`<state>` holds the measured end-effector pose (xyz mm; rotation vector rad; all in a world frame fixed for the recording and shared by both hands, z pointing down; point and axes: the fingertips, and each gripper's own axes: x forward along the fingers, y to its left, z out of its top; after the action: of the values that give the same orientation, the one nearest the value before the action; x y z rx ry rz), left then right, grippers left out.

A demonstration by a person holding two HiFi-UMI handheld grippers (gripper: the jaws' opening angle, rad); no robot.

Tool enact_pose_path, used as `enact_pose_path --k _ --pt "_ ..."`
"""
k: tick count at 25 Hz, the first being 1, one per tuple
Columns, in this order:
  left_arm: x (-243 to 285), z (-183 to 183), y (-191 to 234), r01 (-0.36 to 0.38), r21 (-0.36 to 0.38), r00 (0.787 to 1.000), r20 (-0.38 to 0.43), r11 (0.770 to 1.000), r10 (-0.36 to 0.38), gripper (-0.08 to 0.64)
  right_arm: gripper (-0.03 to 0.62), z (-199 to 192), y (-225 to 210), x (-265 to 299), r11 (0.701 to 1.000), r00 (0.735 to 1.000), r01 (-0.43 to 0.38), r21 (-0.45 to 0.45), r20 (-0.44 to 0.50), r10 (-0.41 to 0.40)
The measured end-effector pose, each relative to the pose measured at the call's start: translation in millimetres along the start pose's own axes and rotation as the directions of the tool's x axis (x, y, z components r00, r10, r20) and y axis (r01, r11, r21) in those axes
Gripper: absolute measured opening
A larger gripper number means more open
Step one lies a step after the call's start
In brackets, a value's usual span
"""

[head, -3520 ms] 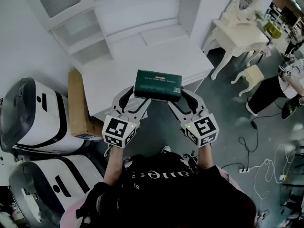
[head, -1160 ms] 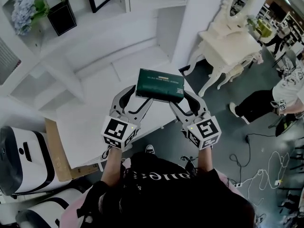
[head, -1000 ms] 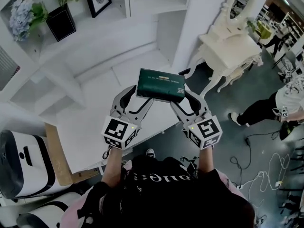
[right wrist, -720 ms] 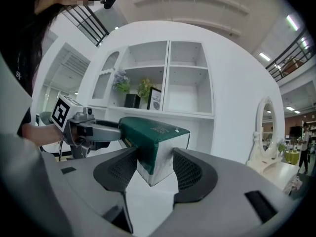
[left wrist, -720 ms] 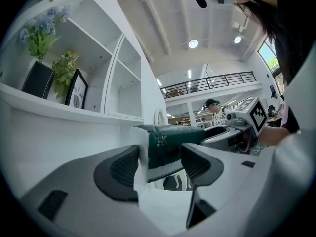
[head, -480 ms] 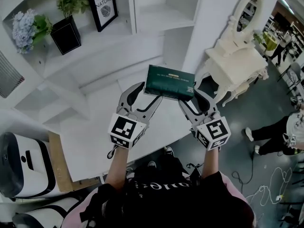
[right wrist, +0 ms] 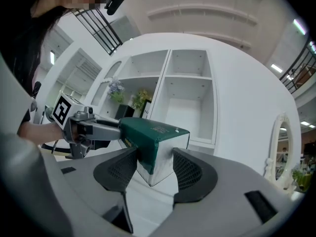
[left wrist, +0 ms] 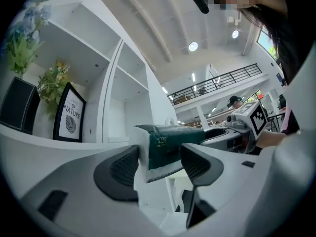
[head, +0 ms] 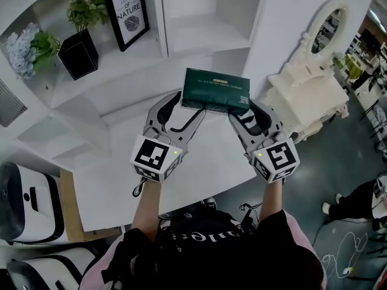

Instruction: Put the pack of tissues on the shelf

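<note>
The pack of tissues (head: 216, 90) is dark green with white ends. It hangs level in the air in front of the white shelf unit (head: 205, 38). My left gripper (head: 184, 103) is shut on its left end, and my right gripper (head: 240, 109) is shut on its right end. In the left gripper view the pack (left wrist: 168, 144) sits between the jaws of the left gripper (left wrist: 159, 163). In the right gripper view the pack (right wrist: 150, 135) is pinched by the right gripper (right wrist: 154, 168), with empty shelf compartments (right wrist: 185, 110) behind it.
A framed print (head: 128, 16), a black pot with a plant (head: 77, 53) and pale blue flowers (head: 21, 47) stand on the shelf to the left. A white table (head: 187, 168) lies below the grippers. A white dressing table with a mirror (head: 317, 83) stands to the right.
Both grippers have carried the pack up and forward from over the table toward the shelf unit. The grip on both ends has stayed the same.
</note>
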<state>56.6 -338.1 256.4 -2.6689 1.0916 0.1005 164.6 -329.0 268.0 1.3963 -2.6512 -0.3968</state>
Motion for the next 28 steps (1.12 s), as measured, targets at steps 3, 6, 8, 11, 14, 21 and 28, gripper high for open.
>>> enact_pose_path --k 3,6,8,11,14,21,28 --pt "19.2 7.6 11.3 -0.027 0.023 1.000 0.012 0.999 0.027 0.267 0.244 10.5 -20.6 13.9 0.999 0.999 -0.025 -0.027 0.034 0.026" --pt "36.0 17.7 23.1 -0.058 0.043 0.998 0.027 0.997 0.057 0.267 0.244 20.8 -39.5 27.1 0.998 0.996 -0.044 -0.044 0.073 0.047" --pt "47.5 26.8 29.6 -0.077 0.063 0.996 0.038 0.995 0.075 0.267 0.244 26.9 -53.3 35.2 0.998 0.994 -0.052 -0.044 0.097 0.056" --pt "64.9 36.7 38.6 -0.101 0.089 0.994 0.037 0.991 0.098 0.267 0.244 35.2 -72.7 46.3 0.997 0.989 -0.062 -0.044 0.128 0.068" --pt "80.7 40.5 51.0 -0.119 0.073 0.993 0.021 0.990 0.117 0.267 0.244 44.5 -88.0 58.3 0.996 0.984 -0.081 -0.046 0.156 0.087" --pt "106.4 50.5 83.2 -0.192 0.065 0.981 0.009 0.979 0.191 0.267 0.244 66.0 -116.7 93.5 0.992 0.968 -0.124 -0.023 0.216 0.125" --pt "121.4 34.8 98.4 -0.263 0.089 0.963 -0.035 0.961 0.267 0.267 0.212 57.8 -134.2 123.1 0.993 0.970 -0.100 0.068 0.230 0.082"
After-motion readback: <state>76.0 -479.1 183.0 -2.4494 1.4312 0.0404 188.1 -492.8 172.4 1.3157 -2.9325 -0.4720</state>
